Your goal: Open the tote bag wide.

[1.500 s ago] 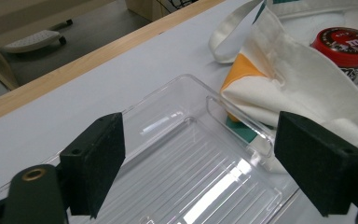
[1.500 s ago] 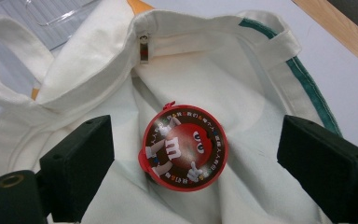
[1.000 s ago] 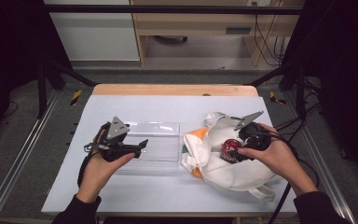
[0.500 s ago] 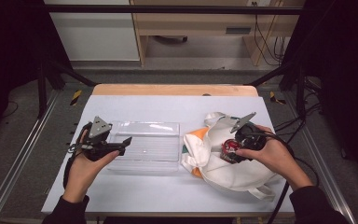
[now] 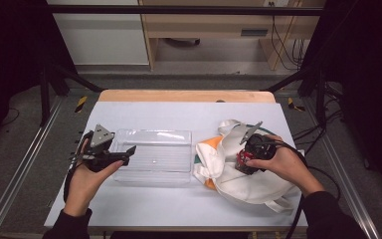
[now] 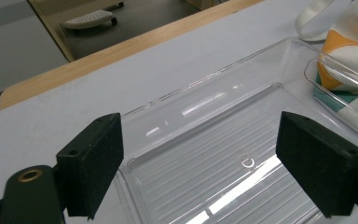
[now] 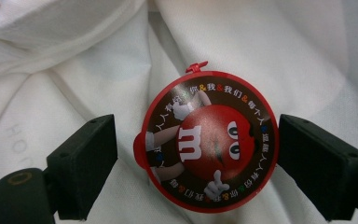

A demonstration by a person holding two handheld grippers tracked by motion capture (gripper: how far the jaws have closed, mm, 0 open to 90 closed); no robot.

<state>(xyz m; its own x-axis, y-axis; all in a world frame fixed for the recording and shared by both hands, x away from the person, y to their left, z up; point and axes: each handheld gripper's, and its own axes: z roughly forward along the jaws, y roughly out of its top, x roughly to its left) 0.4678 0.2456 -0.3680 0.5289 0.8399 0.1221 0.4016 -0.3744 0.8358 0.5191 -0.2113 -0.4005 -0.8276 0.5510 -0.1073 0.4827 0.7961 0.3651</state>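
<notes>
A clear plastic tray (image 5: 151, 135) lies mid-table, with nothing inside it. My left gripper (image 5: 125, 154) hovers at its left end, open, and the ribbed tray floor (image 6: 242, 140) shows between the wide-apart jaws of the left gripper (image 6: 198, 158). To the right lies a white cloth bag (image 5: 258, 185) with orange and teal patches. On it rests a round red candy tin (image 5: 239, 158). My right gripper (image 5: 242, 163) is over it. In the right gripper view the tin (image 7: 209, 142) lies between the right gripper's (image 7: 198, 161) open jaws, close to the right jaw, with a gap at the left.
The bag (image 6: 354, 51) touches the tray's right end. The white table top (image 5: 179, 112) ends in a wooden strip (image 5: 186, 95) at the far edge. Metal frame rails (image 5: 25, 164) run along both sides. Cables trail off the right hand's gripper.
My left gripper has drawn back leftward from over the tray to its left end. The right gripper has stayed over the tin on the bag.
</notes>
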